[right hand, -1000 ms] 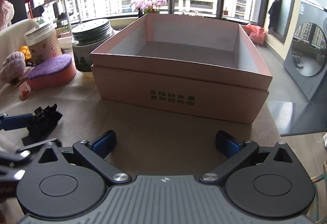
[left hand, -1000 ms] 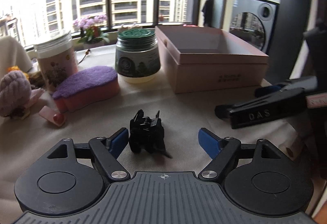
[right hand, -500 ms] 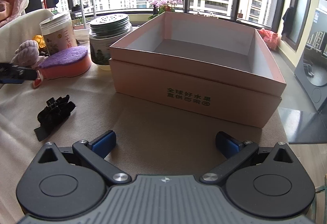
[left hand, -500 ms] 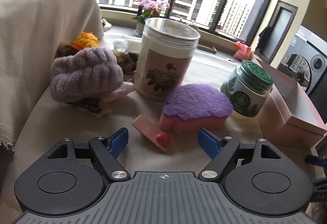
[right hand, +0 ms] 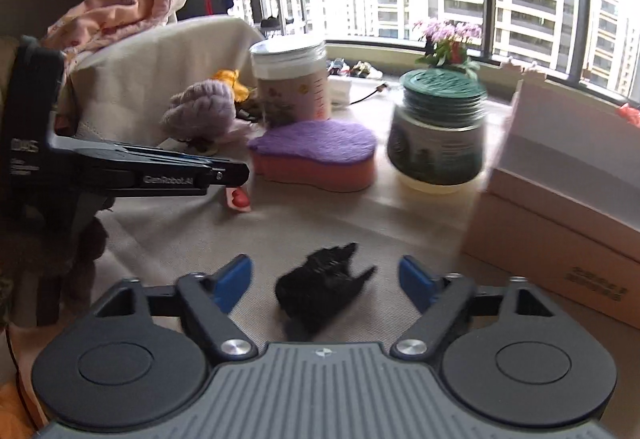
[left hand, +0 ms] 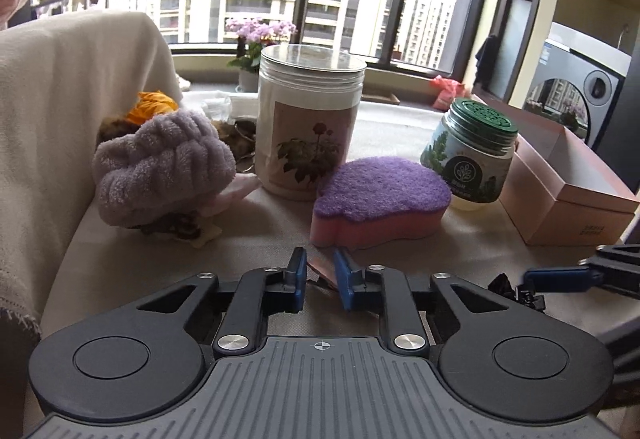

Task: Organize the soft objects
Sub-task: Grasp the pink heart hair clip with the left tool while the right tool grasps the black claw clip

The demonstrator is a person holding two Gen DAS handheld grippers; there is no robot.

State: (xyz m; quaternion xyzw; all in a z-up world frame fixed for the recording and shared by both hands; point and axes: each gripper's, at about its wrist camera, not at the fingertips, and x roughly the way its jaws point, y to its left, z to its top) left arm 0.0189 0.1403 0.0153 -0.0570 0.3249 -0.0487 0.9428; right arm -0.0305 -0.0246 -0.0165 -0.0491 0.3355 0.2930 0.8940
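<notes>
With the left gripper [left hand: 320,285] just closed on the pink clip [right hand: 237,197] near the table's [left hand: 380,131] left edge beside the sponge [left hand: 380,195], the half-open right gripper [right hand: 325,281], closing, should centre the untouched black scrunchie [right hand: 320,289] before pinching.

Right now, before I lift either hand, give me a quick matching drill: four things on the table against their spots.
Things:
1. pink clip
2. black scrunchie
3. purple sponge
4. lilac towel bundle

Places:
A. beside the cream draped cloth
B. between the right gripper fingers, untouched
C. between the floral canister and the green-lidded jar
D. between the left gripper pads

Pairs: 1-D, 2-B, 3-C, 4-A
</notes>
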